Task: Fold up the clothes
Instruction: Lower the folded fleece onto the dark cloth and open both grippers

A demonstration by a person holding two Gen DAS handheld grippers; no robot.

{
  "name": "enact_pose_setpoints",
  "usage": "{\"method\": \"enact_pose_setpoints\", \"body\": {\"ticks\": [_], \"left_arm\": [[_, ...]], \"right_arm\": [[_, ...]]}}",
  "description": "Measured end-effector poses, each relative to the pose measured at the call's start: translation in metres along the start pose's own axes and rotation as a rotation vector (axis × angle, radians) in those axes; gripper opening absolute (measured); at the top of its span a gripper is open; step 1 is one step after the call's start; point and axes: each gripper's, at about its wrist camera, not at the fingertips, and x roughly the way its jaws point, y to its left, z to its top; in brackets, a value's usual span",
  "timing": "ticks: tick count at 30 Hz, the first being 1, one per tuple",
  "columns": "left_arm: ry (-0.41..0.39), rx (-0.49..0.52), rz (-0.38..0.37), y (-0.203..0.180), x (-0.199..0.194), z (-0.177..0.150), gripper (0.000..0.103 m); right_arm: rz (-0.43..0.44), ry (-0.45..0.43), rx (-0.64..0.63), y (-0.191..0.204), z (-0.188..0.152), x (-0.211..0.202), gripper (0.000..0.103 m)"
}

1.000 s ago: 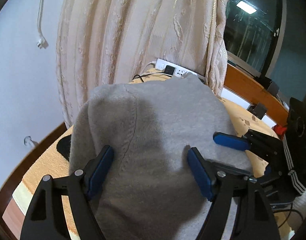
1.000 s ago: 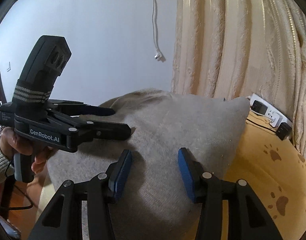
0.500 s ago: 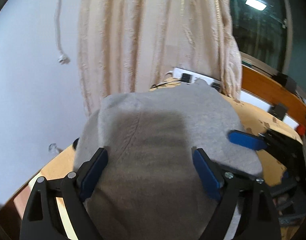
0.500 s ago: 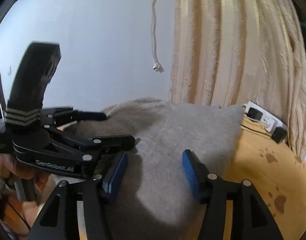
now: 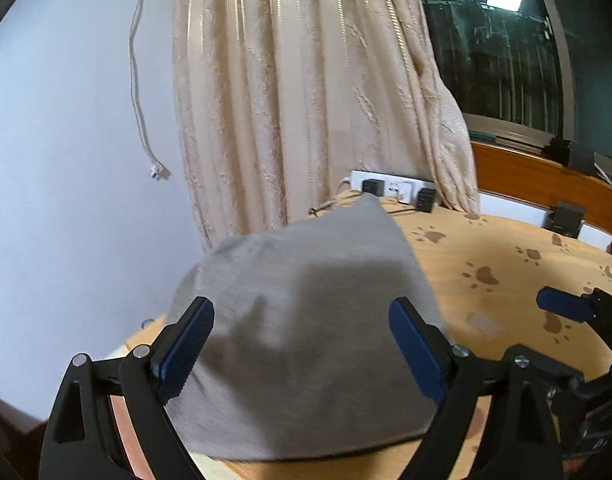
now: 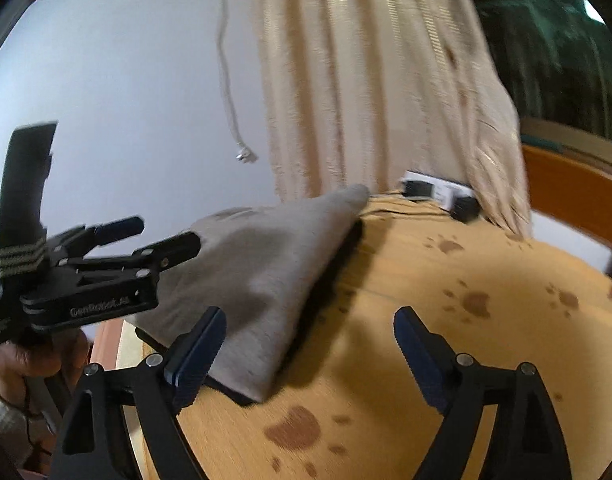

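Note:
A folded grey garment (image 5: 306, 320) lies on the orange paw-print cover (image 5: 505, 256), near its left edge. A dark layer shows under the garment's edge (image 6: 242, 394). My left gripper (image 5: 302, 348) stands open just in front of the garment, which fills the gap between its pads without being pressed. In the right wrist view my right gripper (image 6: 309, 356) has its jaws opening. The grey garment (image 6: 266, 272) lies by its left finger and the bare cover (image 6: 465, 320) is between the pads. The left gripper (image 6: 164, 232) hangs over the garment's left side.
A beige curtain (image 5: 306, 100) hangs behind the garment, with a white power strip (image 5: 393, 190) and plugs at its foot. A wooden rail (image 5: 545, 184) runs along the back right. A white cord (image 5: 158, 170) dangles on the wall. A person's hand (image 6: 38, 360) holds the left gripper.
Both grippers have drawn back from the grey garment, which now looks smaller and farther away. The right jaws have spread much wider. More orange cover shows on the right.

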Motion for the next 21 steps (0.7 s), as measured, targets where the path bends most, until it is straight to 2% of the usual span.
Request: {"method": "enact_pose_setpoints", "body": {"ticks": [6,10,21], "left_arm": [[0.017,-0.01,-0.035,-0.029,-0.009,-0.001,0.091],[0.002,0.004,-0.047,-0.048,-0.016,0.003,0.091],[0.013,0.063,-0.101,-0.093,-0.019,0.003,0.091]], "right_arm": [[-0.025,-0.019,0.085,-0.031,-0.005,-0.025,0.088],[-0.087,-0.005,0.12,-0.05,-0.007,-0.025,0.09],[-0.144,-0.006,0.314,-0.101,-0.009,-0.034,0.09]]}}
